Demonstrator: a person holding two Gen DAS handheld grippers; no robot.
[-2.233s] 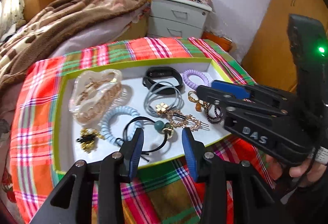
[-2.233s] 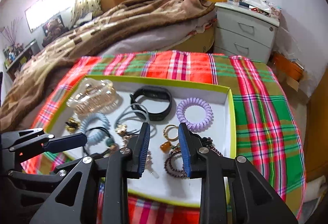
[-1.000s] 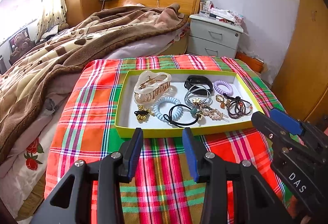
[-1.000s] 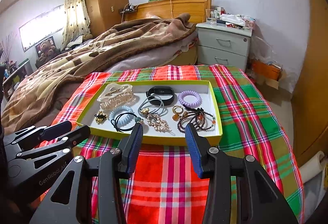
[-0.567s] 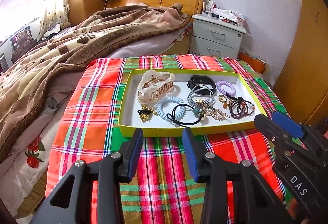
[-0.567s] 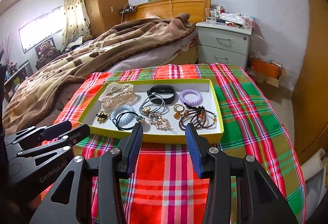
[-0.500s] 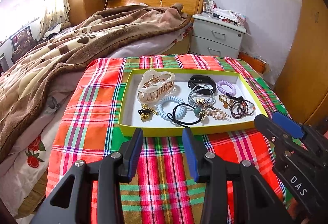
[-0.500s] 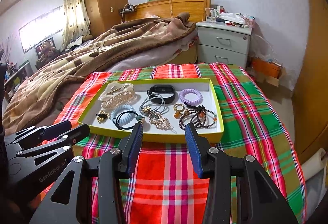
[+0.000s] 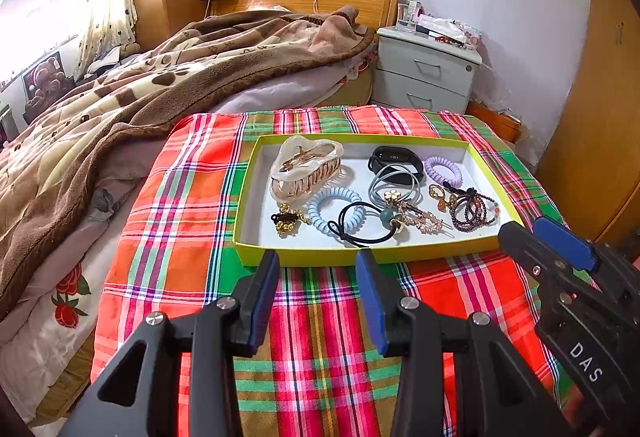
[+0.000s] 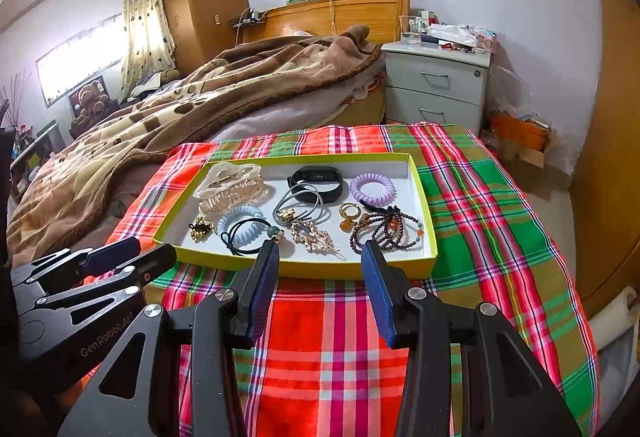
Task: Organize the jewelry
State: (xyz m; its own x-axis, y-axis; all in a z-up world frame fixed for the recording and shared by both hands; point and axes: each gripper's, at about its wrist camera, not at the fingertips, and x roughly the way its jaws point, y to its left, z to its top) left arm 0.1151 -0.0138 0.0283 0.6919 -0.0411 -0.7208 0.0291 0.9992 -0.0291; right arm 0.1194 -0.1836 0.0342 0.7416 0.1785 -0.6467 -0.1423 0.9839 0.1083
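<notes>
A yellow-green tray (image 9: 360, 256) (image 10: 422, 197) with a white floor lies on the plaid cloth. In it are a cream claw clip (image 9: 306, 167) (image 10: 230, 187), a black band (image 9: 396, 159) (image 10: 316, 179), a lilac coil tie (image 9: 443, 171) (image 10: 373, 189), a blue coil tie (image 9: 330, 207), a black hair tie (image 9: 362, 227), a gold hairpin (image 10: 314, 235) and beaded bracelets (image 9: 472, 209) (image 10: 386, 229). My left gripper (image 9: 316, 269) is open and holds nothing, hovering short of the tray's near wall. My right gripper (image 10: 318, 257) is open too, at that same wall.
The plaid cloth (image 9: 180, 205) covers a low surface beside a bed with a brown blanket (image 9: 140, 85). A grey nightstand (image 9: 426, 71) stands behind it, and a wooden wardrobe (image 9: 596, 141) is at the right. The right gripper's body (image 9: 580, 297) shows at the right edge.
Both grippers have pulled back and up from inside the tray to the cloth in front of it. Over the last second nothing has visibly moved.
</notes>
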